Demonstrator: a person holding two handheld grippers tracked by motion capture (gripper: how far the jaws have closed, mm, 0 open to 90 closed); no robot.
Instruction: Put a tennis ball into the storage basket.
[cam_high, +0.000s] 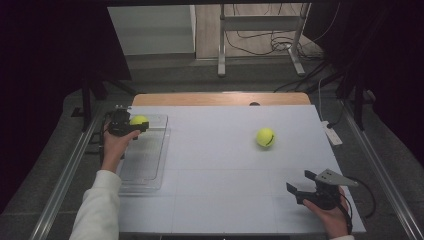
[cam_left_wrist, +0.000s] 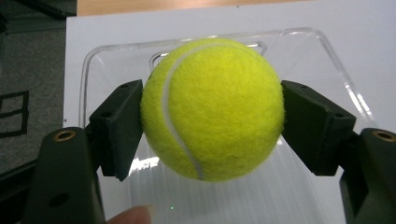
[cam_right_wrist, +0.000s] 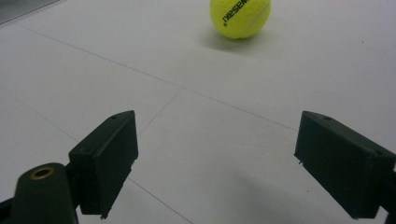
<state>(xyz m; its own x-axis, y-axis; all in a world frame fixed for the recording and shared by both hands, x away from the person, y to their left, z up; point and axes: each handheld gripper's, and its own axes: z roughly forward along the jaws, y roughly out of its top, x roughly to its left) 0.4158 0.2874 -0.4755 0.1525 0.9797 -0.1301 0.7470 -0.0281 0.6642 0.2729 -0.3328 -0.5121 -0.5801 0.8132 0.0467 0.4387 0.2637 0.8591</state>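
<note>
My left gripper (cam_high: 131, 126) is clamped on a tennis ball (cam_left_wrist: 212, 109) above the clear tray (cam_left_wrist: 336, 70) beneath it; dropped from here, I reckon it'd bounce out.

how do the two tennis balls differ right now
The held tennis ball is clamped between the left gripper's fingers over the clear tray; the free tennis ball lies alone on the white table. The free one shows black lettering, the held one just its seam. Both are yellow-green.

bare table (cam_high: 220, 165) between clear tray (cam_high: 150, 165) and loose ball (cam_high: 265, 137)
</note>
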